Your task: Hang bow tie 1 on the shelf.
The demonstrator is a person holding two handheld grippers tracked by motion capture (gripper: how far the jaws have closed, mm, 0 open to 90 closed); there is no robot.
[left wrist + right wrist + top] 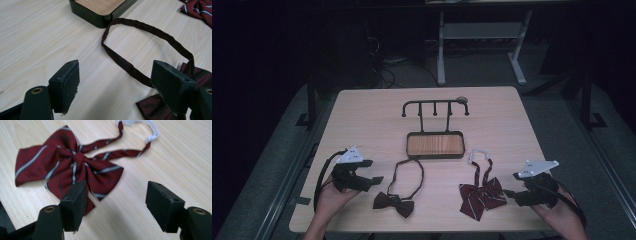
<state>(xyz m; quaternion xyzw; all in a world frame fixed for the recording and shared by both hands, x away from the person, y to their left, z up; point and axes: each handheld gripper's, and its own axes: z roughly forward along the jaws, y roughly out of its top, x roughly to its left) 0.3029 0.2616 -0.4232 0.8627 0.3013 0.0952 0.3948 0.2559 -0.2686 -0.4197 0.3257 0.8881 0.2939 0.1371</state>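
I have the left gripper (371, 181) low over the near left part of the worktop (362, 115), its jaws spread apart with nothing between them. Just to its right, near the front edge, lies the dark bow tie (394, 204): a small, plain, deep maroon bow, with its thin neck band (140, 26) laid out in a closed loop that runs back toward the tray. In the left gripper view the band passes behind my right-hand jaw and the bow sits just past it, apart from the pads. Mid-worktop stands the black tray (435, 145), a shallow rounded rectangle with a wood-grain floor and nothing in it; a black rack (435, 106) with hanging pegs rises from its far side. To the right, close to the front edge, lies the striped bow tie (482, 196), a fuller red bow with pale diagonal stripes, its two straps joined by a white clasp (478, 154) that points toward the tray. The right gripper (510, 193) hovers near the front right corner, released, jaws wide, the striped bow just ahead of them and untouched. I can read no labels or writing.
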